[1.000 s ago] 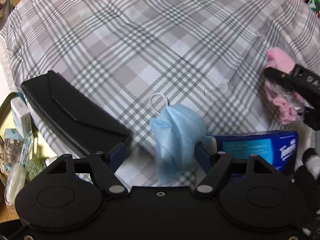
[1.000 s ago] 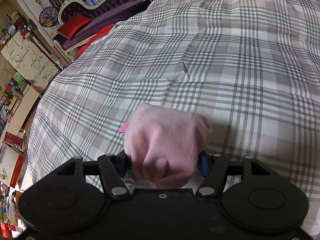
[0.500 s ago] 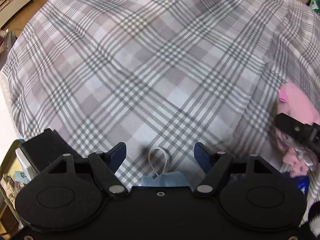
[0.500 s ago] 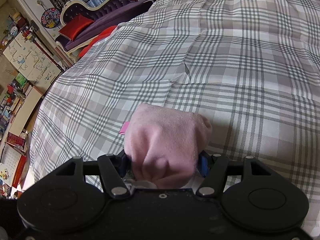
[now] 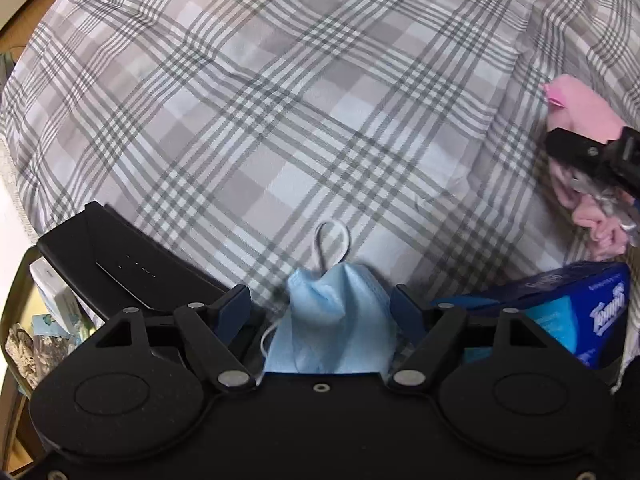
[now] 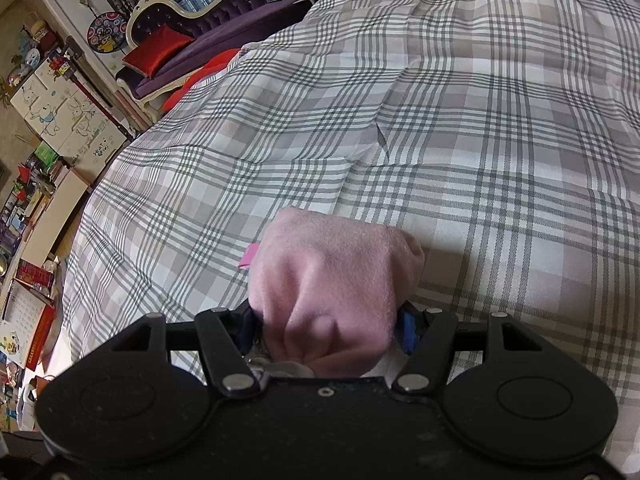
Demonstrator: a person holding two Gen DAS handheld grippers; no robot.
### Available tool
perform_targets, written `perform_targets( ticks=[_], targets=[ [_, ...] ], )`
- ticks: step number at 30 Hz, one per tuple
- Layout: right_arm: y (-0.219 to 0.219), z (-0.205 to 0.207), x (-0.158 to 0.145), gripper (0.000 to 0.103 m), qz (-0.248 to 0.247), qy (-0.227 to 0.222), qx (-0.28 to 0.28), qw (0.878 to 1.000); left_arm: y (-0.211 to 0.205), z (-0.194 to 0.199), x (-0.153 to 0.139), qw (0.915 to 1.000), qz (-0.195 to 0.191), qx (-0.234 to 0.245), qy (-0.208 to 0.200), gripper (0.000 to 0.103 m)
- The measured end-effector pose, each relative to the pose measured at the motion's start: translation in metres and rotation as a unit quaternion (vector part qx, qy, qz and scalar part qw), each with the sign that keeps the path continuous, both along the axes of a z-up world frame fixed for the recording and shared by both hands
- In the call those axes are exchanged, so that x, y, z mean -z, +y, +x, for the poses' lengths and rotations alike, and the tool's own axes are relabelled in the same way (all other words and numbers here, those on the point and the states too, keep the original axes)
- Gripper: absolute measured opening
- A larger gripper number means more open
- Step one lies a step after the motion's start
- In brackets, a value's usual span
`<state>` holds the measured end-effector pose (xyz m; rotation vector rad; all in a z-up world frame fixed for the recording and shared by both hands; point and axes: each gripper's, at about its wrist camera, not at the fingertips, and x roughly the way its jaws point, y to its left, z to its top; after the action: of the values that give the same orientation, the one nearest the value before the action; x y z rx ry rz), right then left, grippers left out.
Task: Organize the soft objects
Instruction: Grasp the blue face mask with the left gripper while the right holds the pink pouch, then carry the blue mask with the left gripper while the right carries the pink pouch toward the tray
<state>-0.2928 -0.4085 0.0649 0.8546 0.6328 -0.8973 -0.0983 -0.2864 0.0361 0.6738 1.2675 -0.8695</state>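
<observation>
The left gripper (image 5: 320,312) is opening around a crumpled pale-blue pleated face mask (image 5: 336,320), lying on the grey plaid bedspread (image 5: 280,120) between its jaws; only the right pad is touching it. The right gripper (image 6: 326,328) is squeezing a soft pink fleece bundle (image 6: 332,276). The mask's white ear loop (image 5: 330,240) might be snagging a finger as it withdraws. The dark-blue tissue pack (image 5: 580,312) is reading "Tempo".

One blue face mask (image 5: 336,320) is counted at six o'clock in the left wrist view. One pink plush cloth (image 6: 332,280) is seen, one blue tissue pack (image 5: 568,312) at four o'clock, and one black flat case (image 5: 120,268) at eight o'clock. One plaid bed cover (image 5: 300,100) is counted. Two claws are counted, left (image 5: 322,310) and right (image 6: 326,330).
</observation>
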Motion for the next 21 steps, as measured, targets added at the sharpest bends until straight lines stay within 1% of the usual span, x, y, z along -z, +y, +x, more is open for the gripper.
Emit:
perform_targets(
  ticks=[3, 5, 6, 7, 9, 10, 15, 21],
  targets=[
    [-0.002, -0.001, 0.001, 0.064, 0.003, -0.001, 0.003, 1.000, 0.000, 0.000, 0.003, 1.0000, 0.002, 0.001, 0.005, 0.073],
    [-0.002, -0.001, 0.001, 0.064, 0.005, -0.001, 0.003, 1.000, 0.000, -0.002, 0.005, 1.0000, 0.004, 0.005, 0.006, 0.070],
    [-0.002, -0.001, 0.002, 0.064, 0.005, -0.001, 0.003, 1.000, 0.000, -0.002, 0.007, 0.9999, 0.004, 0.007, 0.008, 0.067],
    [-0.002, -0.001, 0.002, 0.064, 0.005, -0.001, 0.002, 1.000, 0.000, -0.001, 0.008, 0.9998, 0.003, 0.007, 0.016, 0.060],
    [-0.002, -0.001, 0.001, 0.064, 0.004, -0.002, 0.001, 1.000, 0.000, 0.001, 0.010, 0.9994, -0.001, 0.005, 0.035, 0.051],
    [-0.001, -0.001, 0.001, 0.064, 0.003, -0.002, 0.001, 1.000, 0.000, 0.001, 0.011, 0.9992, -0.003, 0.003, 0.039, 0.049],
    [-0.001, 0.000, 0.001, 0.064, 0.003, -0.001, 0.000, 1.000, -0.003, -0.001, 0.003, 0.9994, -0.016, 0.009, 0.029, 0.047],
    [0.002, 0.004, 0.001, 0.064, -0.002, -0.001, -0.014, 1.000, -0.006, 0.012, -0.016, 0.9989, -0.039, -0.007, 0.025, 0.047]
  ],
)
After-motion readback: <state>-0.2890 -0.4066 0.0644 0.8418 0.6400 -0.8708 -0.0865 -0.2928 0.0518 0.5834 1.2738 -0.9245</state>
